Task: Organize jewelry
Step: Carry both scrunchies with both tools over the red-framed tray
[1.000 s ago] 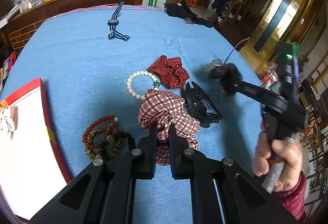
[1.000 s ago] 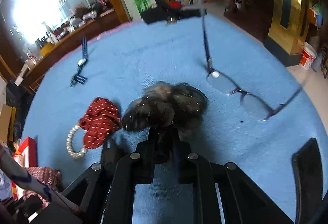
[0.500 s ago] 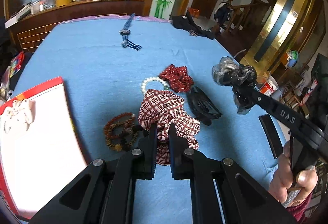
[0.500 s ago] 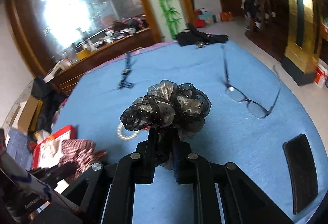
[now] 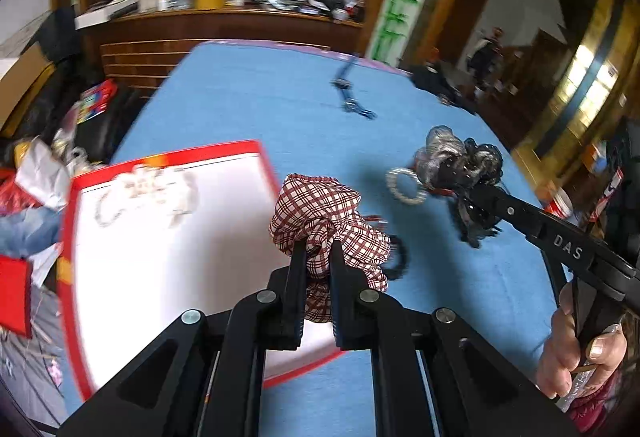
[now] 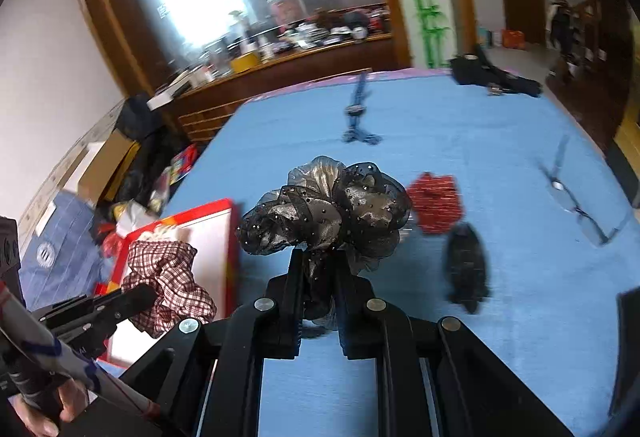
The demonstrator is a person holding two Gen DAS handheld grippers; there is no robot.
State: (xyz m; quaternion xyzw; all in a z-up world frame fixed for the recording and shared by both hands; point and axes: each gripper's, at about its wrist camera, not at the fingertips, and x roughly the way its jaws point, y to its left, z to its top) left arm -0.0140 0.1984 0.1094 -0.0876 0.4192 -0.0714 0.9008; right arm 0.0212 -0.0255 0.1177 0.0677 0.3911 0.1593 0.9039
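My left gripper (image 5: 318,253) is shut on a red-and-white plaid scrunchie (image 5: 324,213), which hangs in the air over the right edge of a red-rimmed white box (image 5: 168,257). Pale pearl pieces (image 5: 148,193) lie in the box's far part. My right gripper (image 6: 320,261) is shut on a black-and-grey sheer scrunchie (image 6: 328,209), held above the blue cloth just right of the box (image 6: 208,233). In the right wrist view the left gripper (image 6: 140,293) and the plaid scrunchie (image 6: 168,277) show at lower left. The left wrist view has the right gripper (image 5: 468,193) at right.
On the blue cloth lie a pearl bracelet (image 5: 404,185), a red dotted scrunchie (image 6: 436,203), a black hair claw (image 6: 466,265), glasses (image 6: 576,211) and a striped watch (image 6: 358,113). A black bag (image 6: 488,75) sits at the far edge. Clutter lies on the floor left of the table.
Both grippers have risen and swung left toward the box, carrying their scrunchies. The plaid one has come over the box's edge; the black one has left the cloth.
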